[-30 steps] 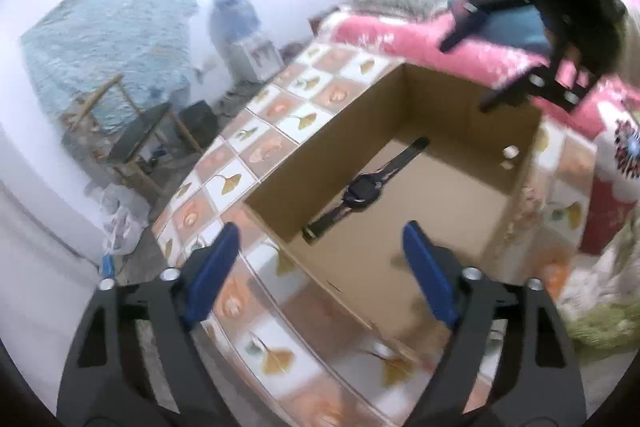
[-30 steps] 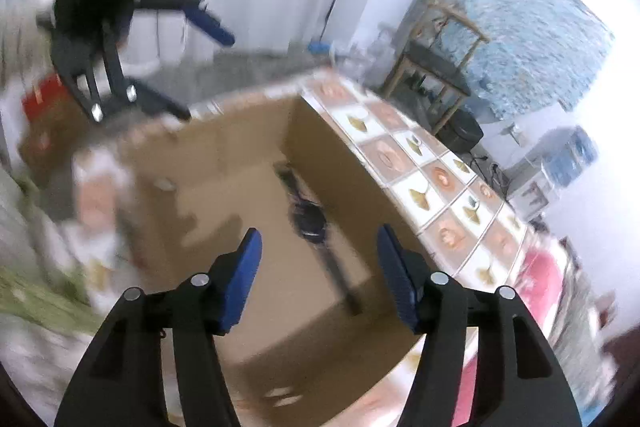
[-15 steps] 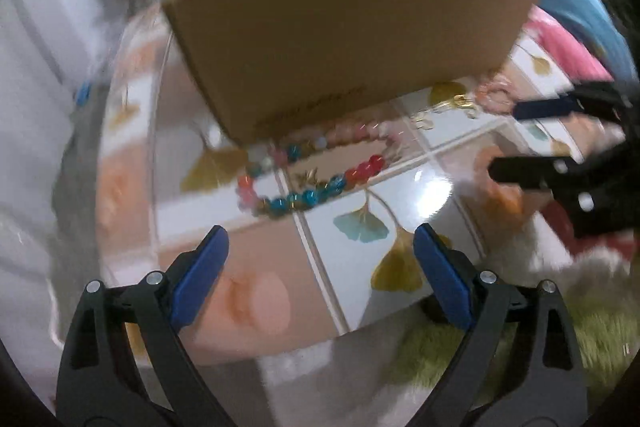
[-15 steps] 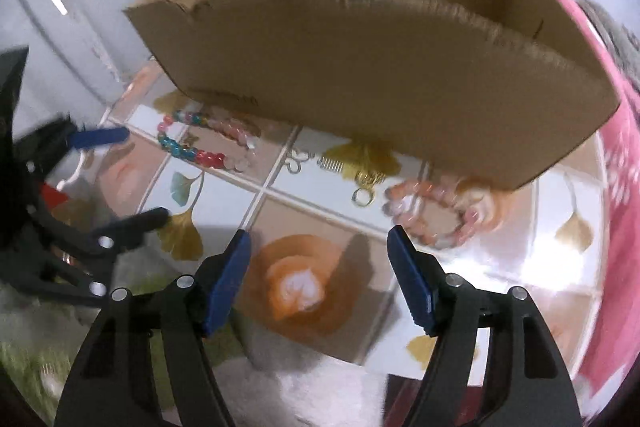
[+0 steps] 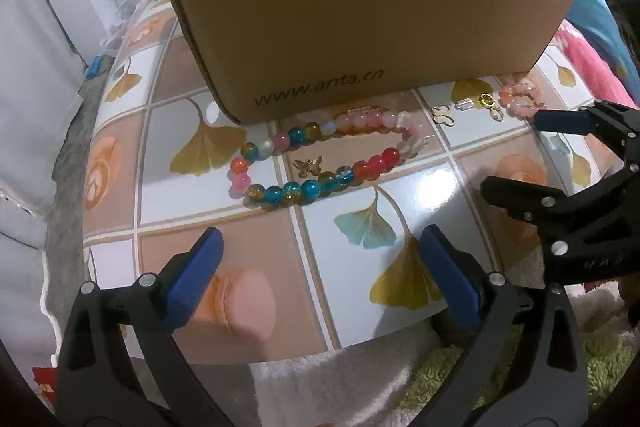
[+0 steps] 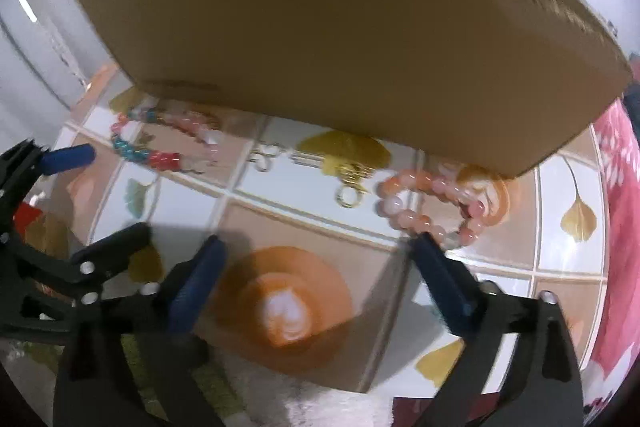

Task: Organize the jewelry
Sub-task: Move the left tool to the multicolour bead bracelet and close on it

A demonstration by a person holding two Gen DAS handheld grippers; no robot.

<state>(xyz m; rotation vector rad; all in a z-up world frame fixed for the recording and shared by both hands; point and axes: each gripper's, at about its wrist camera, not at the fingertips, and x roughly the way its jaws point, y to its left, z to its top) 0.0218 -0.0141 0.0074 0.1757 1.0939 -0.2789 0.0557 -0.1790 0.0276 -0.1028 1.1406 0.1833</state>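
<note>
Tiled table (image 5: 360, 195) with ginkgo-leaf and macaron prints is carrying a cardboard box (image 5: 360, 15). Multicolour bead bracelet (image 5: 320, 163) is lying just in front of the box, a gold butterfly charm (image 5: 308, 166) sitting inside its loop. Small gold pieces (image 5: 466, 109) are lying by the box's front right corner, with a peach bead bracelet (image 5: 522, 99) resting just beyond them.

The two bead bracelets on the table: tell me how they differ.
The multicoloured bracelet mixes blue, red, pink, amber and pale beads; the peach bracelet is all orange-pink. The multicoloured bracelet makes the larger, longer loop; the peach bracelet makes a smaller one. The multicoloured one has a gold butterfly charm lying inside its loop; the peach one shows none. Both lie flat on the tiled table beside the cardboard box, untouched.
</note>
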